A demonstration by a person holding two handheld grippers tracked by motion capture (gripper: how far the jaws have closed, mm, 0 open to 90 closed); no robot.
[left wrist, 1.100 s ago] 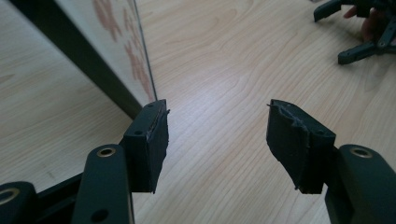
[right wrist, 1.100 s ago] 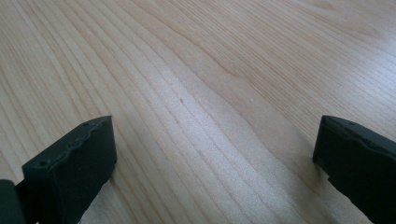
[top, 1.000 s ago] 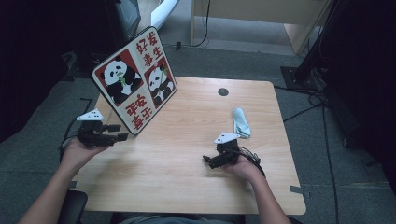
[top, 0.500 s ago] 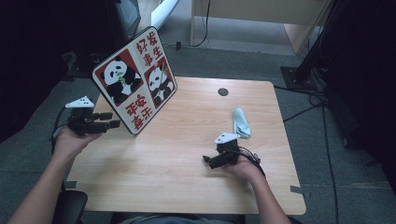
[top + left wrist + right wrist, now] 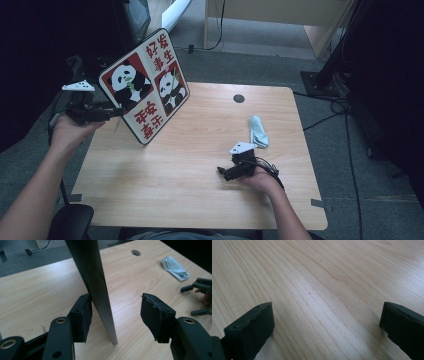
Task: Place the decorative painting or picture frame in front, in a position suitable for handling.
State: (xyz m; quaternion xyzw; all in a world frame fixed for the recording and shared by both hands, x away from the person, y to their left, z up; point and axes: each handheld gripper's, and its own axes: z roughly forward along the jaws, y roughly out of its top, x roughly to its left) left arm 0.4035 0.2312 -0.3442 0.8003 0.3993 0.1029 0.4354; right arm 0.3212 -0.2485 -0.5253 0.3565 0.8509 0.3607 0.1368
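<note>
A panda picture board (image 5: 145, 85) with red Chinese lettering stands tilted on the wooden table (image 5: 200, 200), one lower corner on the top. My left gripper (image 5: 117, 112) is at the board's left edge, raised above the table. In the left gripper view its jaws straddle the dark board edge (image 5: 97, 282); the left pad (image 5: 82, 317) is close against the board and the right pad (image 5: 156, 317) stands well clear, so the left gripper (image 5: 116, 307) is open. My right gripper (image 5: 222, 172) rests low on the table near the front right, and the right gripper view shows it (image 5: 327, 322) open over bare wood.
A folded pale blue cloth (image 5: 258, 131) lies at the table's right, beyond the right hand. A round cable hole (image 5: 239, 98) sits near the far edge. Dark furniture and cables surround the table on the floor.
My left hand has risen and drawn slightly left along the board's edge. The board and the right hand have stayed where they were.
</note>
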